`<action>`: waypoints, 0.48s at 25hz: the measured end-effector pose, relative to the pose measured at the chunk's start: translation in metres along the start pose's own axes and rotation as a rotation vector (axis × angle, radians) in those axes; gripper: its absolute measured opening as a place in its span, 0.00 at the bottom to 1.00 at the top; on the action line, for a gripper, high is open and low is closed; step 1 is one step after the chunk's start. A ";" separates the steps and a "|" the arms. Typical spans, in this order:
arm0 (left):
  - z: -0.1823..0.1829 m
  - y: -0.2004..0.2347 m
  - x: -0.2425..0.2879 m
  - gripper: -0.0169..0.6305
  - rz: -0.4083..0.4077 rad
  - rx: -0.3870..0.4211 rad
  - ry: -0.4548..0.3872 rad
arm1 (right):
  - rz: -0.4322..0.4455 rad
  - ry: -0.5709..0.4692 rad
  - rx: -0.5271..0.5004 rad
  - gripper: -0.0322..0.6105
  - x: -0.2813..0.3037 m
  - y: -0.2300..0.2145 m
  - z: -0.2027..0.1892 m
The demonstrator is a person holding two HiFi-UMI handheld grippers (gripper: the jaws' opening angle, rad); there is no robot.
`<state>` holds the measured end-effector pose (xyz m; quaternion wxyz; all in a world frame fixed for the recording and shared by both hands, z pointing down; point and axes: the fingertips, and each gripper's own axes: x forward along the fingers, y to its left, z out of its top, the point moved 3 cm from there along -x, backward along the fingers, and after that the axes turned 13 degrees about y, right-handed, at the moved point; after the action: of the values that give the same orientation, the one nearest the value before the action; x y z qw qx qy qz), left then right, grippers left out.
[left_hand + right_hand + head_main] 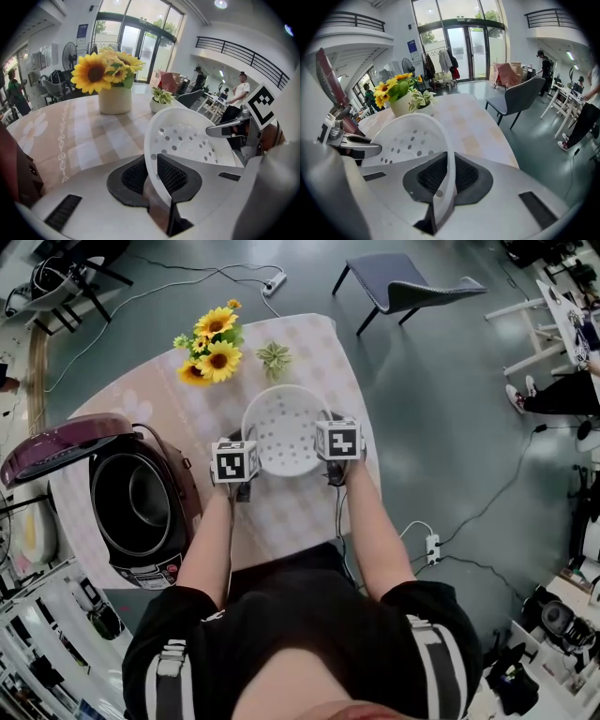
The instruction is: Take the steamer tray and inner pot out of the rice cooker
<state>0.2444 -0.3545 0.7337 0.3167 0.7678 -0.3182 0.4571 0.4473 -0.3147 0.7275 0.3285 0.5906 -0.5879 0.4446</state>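
The white perforated steamer tray is held between both grippers, low over the checked tablecloth; I cannot tell whether it touches the cloth. My left gripper is shut on the tray's left rim, and its pads clamp the thin white edge of the tray. My right gripper is shut on the opposite rim, which its jaws pinch at the tray's edge. The rice cooker stands open at the left with the dark inner pot still inside it.
The cooker's purple lid stands raised at the far left. A vase of sunflowers and a small potted plant sit beyond the tray on the round table. A grey chair and floor cables lie past the table.
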 end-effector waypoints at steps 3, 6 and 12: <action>0.002 0.001 -0.002 0.12 0.014 0.006 -0.017 | 0.013 -0.015 0.013 0.14 0.003 0.000 0.000; 0.007 0.003 -0.014 0.16 0.030 0.008 -0.054 | 0.009 -0.056 0.019 0.19 -0.004 0.000 0.004; 0.037 -0.003 -0.070 0.16 0.048 0.031 -0.215 | -0.013 -0.322 0.027 0.20 -0.065 0.001 0.033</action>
<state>0.2389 -0.3676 0.6562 0.2577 0.8092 -0.3616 0.3847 0.4561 -0.3183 0.6556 0.2251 0.6624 -0.6230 0.3499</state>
